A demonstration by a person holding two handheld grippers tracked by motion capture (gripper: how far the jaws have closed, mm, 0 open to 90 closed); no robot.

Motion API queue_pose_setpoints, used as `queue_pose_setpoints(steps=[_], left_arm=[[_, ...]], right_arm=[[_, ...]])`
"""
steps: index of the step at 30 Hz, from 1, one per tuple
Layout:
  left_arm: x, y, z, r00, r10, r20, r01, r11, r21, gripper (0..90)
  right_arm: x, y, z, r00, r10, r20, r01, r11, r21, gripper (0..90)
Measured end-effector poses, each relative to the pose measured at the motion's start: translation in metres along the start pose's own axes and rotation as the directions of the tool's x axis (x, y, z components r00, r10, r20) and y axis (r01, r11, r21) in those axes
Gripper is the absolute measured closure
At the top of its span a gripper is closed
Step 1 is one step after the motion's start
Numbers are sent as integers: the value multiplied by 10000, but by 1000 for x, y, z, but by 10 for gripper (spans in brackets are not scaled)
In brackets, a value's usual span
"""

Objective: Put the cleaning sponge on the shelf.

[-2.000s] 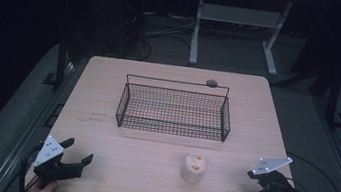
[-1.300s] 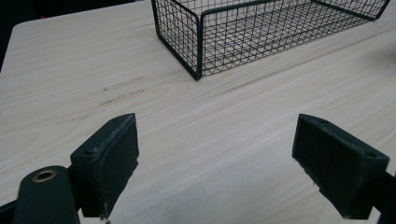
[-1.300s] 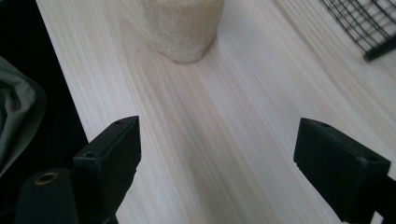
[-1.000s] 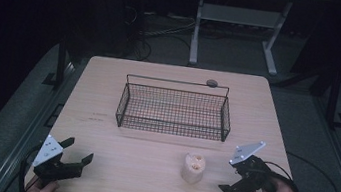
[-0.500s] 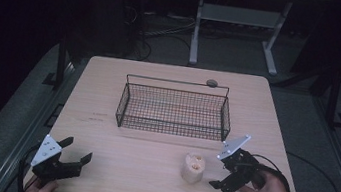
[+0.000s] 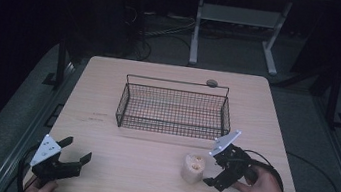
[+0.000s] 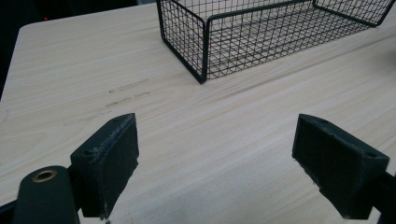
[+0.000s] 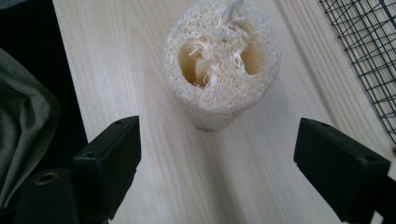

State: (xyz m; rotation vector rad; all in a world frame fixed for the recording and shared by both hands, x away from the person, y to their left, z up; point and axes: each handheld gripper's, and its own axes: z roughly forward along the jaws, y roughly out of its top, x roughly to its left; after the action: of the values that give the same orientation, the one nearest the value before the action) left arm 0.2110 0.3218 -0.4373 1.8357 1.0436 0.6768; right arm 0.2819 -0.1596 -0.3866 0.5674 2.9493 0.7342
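Pale loofah (image 6: 193, 167) (upright) beside tongs (image 6: 214, 169)

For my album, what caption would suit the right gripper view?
Open right gripper closing in on an upright loofah piece on a pale wooden table, beside a wire basket.
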Motion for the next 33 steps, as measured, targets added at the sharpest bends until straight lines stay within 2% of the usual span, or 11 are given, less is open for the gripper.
queue_pose_setpoints(steps=[12, 33], left_arm=[[1, 0, -1, 10000, -69, -15, 69, 10000, -56, 138], [1, 1, -1, 10000, -63, -3, 63, 9999, -97, 138]], right_arm=[[1, 17, 9, 9995, -310, -110, 313, 9990, 304, 145], [-2, 37, 22, 9991, -355, -245, 371, 9968, 704, 145]])
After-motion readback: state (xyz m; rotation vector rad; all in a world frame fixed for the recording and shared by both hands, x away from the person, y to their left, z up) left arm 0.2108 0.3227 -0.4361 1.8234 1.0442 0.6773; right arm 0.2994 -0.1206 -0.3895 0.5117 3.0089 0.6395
